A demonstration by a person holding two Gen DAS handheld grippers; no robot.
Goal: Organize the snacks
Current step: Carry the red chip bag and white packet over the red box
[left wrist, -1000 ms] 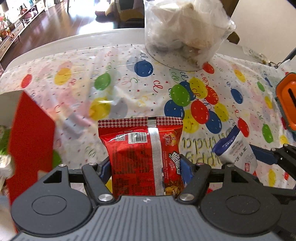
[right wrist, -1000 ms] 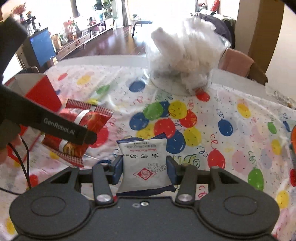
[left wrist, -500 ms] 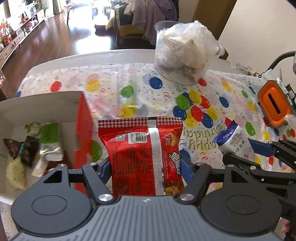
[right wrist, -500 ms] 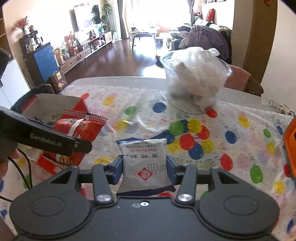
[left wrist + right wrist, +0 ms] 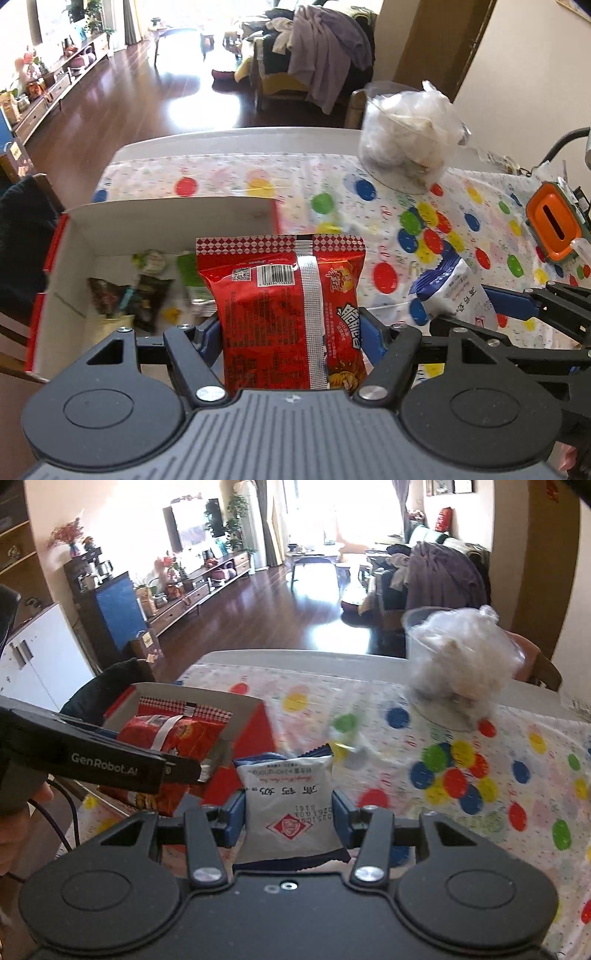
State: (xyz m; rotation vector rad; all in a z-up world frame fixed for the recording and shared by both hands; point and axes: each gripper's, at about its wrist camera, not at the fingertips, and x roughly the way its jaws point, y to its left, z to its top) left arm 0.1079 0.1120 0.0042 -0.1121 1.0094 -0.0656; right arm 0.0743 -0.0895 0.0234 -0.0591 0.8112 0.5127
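Left gripper (image 5: 291,332) pinching red snack bag (image 5: 284,314), right gripper (image 5: 288,816) pinching white pouch (image 5: 290,808); crowded box (image 5: 166,218) risks spillover

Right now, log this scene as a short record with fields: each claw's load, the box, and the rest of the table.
left claw: shut on red foil snack packet, held above the box
right claw: shut on white and blue sachet, over the tablecloth
red and white cardboard box: open, several small snacks inside
balloon-print tablecloth: covers the table
clear plastic tub of white bags: far side
orange container: right edge
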